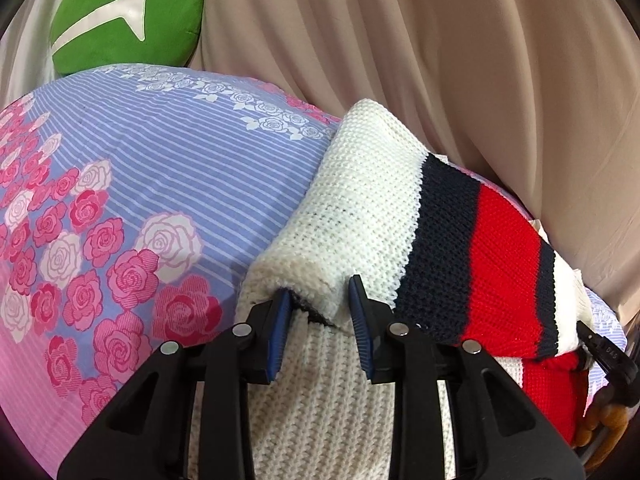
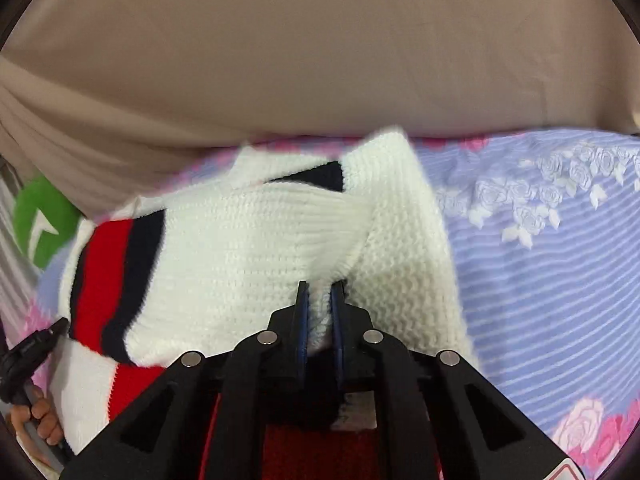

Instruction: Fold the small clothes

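Note:
A small white knit sweater (image 1: pixel 360 208) with navy and red stripes lies partly folded on the floral bed sheet (image 1: pixel 168 184). My left gripper (image 1: pixel 318 304) has its blue pads around a rolled white edge of the sweater, pressing into it from both sides. In the right wrist view the sweater (image 2: pixel 240 248) is bunched and lifted, and my right gripper (image 2: pixel 320 292) is shut on a pinch of its white knit. The other gripper shows at the right edge of the left view (image 1: pixel 608 356) and at the left edge of the right view (image 2: pixel 28 356).
A green cushion (image 1: pixel 128 16) lies at the far left of the bed, also visible in the right view (image 2: pixel 44 220). A beige curtain (image 1: pixel 440 60) hangs behind the bed. The blue-and-pink sheet (image 2: pixel 540 240) spreads to the right of the sweater.

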`<state>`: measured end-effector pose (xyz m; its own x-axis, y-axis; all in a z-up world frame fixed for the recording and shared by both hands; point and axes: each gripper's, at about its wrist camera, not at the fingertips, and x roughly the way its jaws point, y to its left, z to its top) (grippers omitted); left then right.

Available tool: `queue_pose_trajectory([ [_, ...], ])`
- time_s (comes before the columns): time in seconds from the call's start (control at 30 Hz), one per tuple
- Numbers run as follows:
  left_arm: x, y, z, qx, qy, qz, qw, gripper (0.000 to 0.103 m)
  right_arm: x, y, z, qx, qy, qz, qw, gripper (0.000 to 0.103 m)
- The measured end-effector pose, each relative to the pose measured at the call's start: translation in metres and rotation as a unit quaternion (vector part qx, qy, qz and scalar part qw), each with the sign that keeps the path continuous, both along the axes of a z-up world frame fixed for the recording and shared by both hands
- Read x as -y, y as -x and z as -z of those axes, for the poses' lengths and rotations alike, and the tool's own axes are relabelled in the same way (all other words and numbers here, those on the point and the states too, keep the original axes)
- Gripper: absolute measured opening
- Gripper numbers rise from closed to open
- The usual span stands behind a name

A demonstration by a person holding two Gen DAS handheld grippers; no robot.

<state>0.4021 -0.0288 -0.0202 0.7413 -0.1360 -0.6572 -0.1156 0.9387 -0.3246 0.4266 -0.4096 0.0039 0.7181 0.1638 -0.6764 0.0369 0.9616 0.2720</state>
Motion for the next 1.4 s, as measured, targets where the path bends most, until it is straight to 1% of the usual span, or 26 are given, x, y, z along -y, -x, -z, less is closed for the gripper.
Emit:
queue_pose_trajectory([
  [0.03,-0.001,0.000,0.000,0.000,0.000,-0.001,1.0000,0.029,0.000,0.000,0.001,0.000,0.005,0.002,1.000,0.009],
  [0.1,-0.002,-0.001,0.000,0.001,0.004,-0.002,1.0000,0.029,0.000,0.005,0.000,0.010,0.006,0.006,1.000,0.015],
  [0.13,-0.004,0.000,0.000,0.003,0.009,-0.002,0.9999,0.029,0.005,0.014,-0.003,0.017,-0.001,0.019,1.000,0.023],
  [0.17,-0.007,0.001,0.001,0.005,0.019,-0.003,0.9998,0.029,0.005,0.027,-0.005,0.022,-0.017,0.031,0.999,0.032],
  [0.27,-0.017,0.007,0.002,0.013,0.054,0.000,0.9984,0.029,0.011,0.078,-0.008,0.021,-0.071,0.034,0.997,0.045],
  [0.33,-0.019,0.019,0.000,0.013,0.051,0.012,0.9985,0.030,0.009,0.116,-0.006,0.009,-0.057,0.034,0.998,0.050],
  [0.37,-0.019,0.030,-0.002,0.012,0.037,0.015,0.9991,0.031,0.008,0.135,-0.005,0.005,-0.041,0.031,0.999,0.051],
  [0.4,-0.021,0.046,-0.004,0.015,0.029,0.026,0.9991,0.035,0.006,0.161,-0.002,0.000,-0.019,0.024,1.000,0.051],
  [0.43,-0.024,0.063,-0.005,0.015,0.028,0.044,0.9985,0.042,0.008,0.182,-0.001,-0.002,-0.006,0.019,1.000,0.054],
  [0.5,-0.032,0.098,-0.006,0.004,0.028,0.072,0.9970,0.048,0.010,0.229,0.009,-0.012,0.005,0.007,1.000,0.055],
  [0.57,-0.042,0.134,-0.006,-0.010,0.028,0.095,0.9950,0.049,0.012,0.272,0.019,-0.022,-0.003,-0.001,1.000,0.055],
  [0.6,-0.048,0.154,-0.004,-0.020,0.033,0.107,0.9935,0.053,0.014,0.290,0.026,-0.027,-0.018,-0.004,0.999,0.056],
  [0.63,-0.054,0.170,-0.002,-0.029,0.044,0.116,0.9919,0.057,0.011,0.312,0.026,-0.030,-0.030,-0.007,0.999,0.056],
  [0.67,-0.059,0.184,0.000,-0.037,0.061,0.123,0.9899,0.057,0.012,0.325,0.029,-0.034,-0.047,-0.011,0.998,0.056],
  [0.73,-0.067,0.210,0.007,-0.053,0.098,0.138,0.9841,0.061,0.010,0.345,0.037,-0.037,-0.077,-0.019,0.996,0.057],
  [0.77,-0.069,0.220,0.009,-0.060,0.110,0.141,0.9821,0.062,0.007,0.352,0.037,-0.028,-0.081,-0.017,0.996,0.061],
  [0.87,-0.065,0.244,0.015,-0.060,0.120,0.149,0.9797,0.063,-0.002,0.353,0.036,-0.023,-0.103,-0.030,0.994,0.063],
  [0.93,-0.061,0.249,0.016,-0.057,0.127,0.152,0.9784,0.063,-0.007,0.348,0.040,-0.022,-0.136,-0.041,0.990,0.063],
  [1.0,-0.056,0.250,0.018,-0.055,0.139,0.157,0.9762,0.062,-0.010,0.341,0.040,-0.021,-0.148,-0.039,0.988,0.063],
  [1.03,-0.054,0.250,0.019,-0.056,0.144,0.163,0.9745,0.053,-0.011,0.339,0.041,-0.019,-0.157,-0.042,0.987,0.059],
  [1.07,-0.051,0.249,0.021,-0.061,0.149,0.167,0.9728,0.045,-0.013,0.337,0.043,-0.020,-0.168,-0.043,0.985,0.041],
  [1.1,-0.050,0.249,0.022,-0.067,0.151,0.170,0.9715,0.028,-0.014,0.335,0.046,-0.024,-0.173,-0.044,0.984,0.028],
  [1.13,-0.048,0.248,0.023,-0.070,0.153,0.171,0.9708,0.010,-0.017,0.334,0.048,-0.028,-0.173,-0.040,0.984,0.012],
  [1.23,-0.049,0.255,0.016,-0.057,0.155,0.168,0.9718,0.007,-0.021,0.347,0.039,0.007,-0.168,-0.025,0.985,0.009],
  [1.33,-0.056,0.277,-0.005,-0.025,0.150,0.177,0.9724,0.006,-0.023,0.372,0.020,0.048,-0.165,-0.026,0.985,0.008],
  [1.4,-0.061,0.297,-0.021,-0.005,0.149,0.190,0.9705,0.006,-0.022,0.395,0.005,0.081,-0.164,-0.032,0.983,0.008],
])
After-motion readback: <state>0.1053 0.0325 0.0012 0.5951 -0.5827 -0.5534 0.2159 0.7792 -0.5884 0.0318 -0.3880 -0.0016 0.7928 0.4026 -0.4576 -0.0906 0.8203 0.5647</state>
